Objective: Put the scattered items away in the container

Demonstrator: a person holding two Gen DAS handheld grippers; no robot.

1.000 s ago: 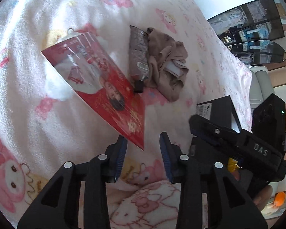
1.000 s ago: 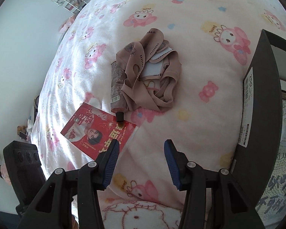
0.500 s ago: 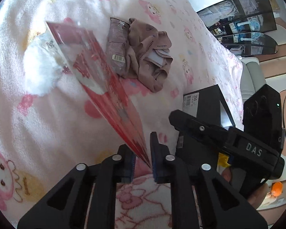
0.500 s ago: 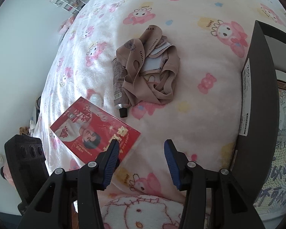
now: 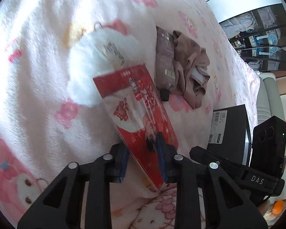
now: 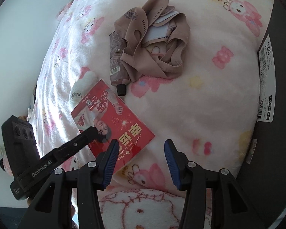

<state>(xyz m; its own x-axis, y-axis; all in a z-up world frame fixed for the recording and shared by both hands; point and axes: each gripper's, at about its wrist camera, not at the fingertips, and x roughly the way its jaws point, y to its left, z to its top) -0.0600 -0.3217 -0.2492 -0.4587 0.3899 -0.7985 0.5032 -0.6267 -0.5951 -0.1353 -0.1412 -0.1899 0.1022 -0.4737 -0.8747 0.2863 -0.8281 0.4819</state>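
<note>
The near corner of a flat red packet (image 5: pixel 143 118) is gripped by the closing left gripper (image 5: pixel 143 162), one edge lifted off the pink cartoon-print blanket (image 5: pixel 38 76). A portrait and gold lettering are printed on its glossy face. The right gripper (image 6: pixel 141 162) is held half open, with nothing between its jaws. Behind the packet a white fluffy item (image 5: pixel 89 70) is seen, then a brown tube (image 6: pixel 117 61) partly covered by beige cloth (image 6: pixel 152 43). The black box (image 6: pixel 276 95) stands to the right.
</note>
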